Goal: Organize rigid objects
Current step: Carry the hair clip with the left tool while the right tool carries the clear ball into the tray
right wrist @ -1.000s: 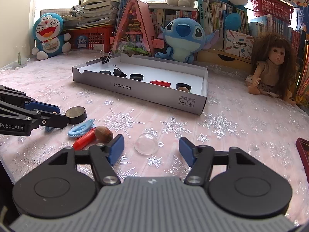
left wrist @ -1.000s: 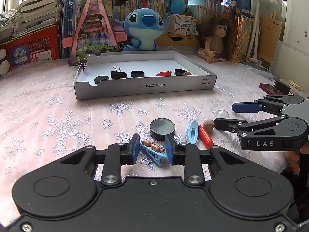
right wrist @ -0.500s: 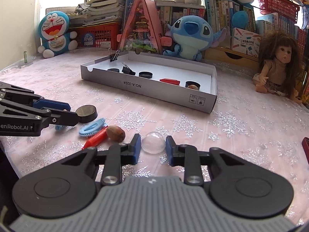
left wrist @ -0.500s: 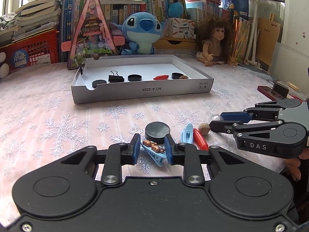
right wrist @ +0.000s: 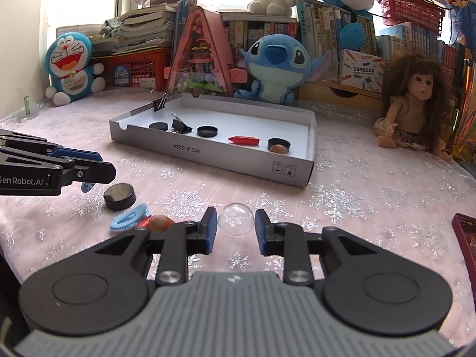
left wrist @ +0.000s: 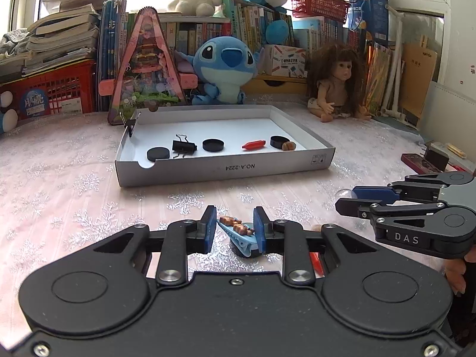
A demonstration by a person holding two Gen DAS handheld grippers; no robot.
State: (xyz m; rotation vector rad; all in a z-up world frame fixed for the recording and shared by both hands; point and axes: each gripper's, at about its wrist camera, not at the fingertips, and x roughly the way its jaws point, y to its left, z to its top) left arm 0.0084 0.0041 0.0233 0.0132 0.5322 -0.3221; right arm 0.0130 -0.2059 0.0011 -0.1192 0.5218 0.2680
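1. Left wrist view: the left gripper (left wrist: 233,232) is pinching the blue hair clip (left wrist: 238,235), which a second ago lay on the tablecloth (left wrist: 74,196) between its pads. The clip now rides higher, and the black disc that sat just beyond it is almost hidden under it, so the clip looks lifted. The cardboard tray (left wrist: 223,166) sits well apart, toward the far edge of the cloth, holding caps, a binder clip and a red piece.

2. Right wrist view: the right gripper (right wrist: 233,227), spread wide a second ago, has narrowed around the clear dome (right wrist: 236,218); its pads sit just beside the dome, but I cannot tell whether they grip it. Near the left edge, a black disc (right wrist: 120,196), a blue ring clip (right wrist: 128,221) and a nut (right wrist: 160,223) remain on the cloth.

3. Judgement: both pickups seem secured, so carrying them to the tray comes next.
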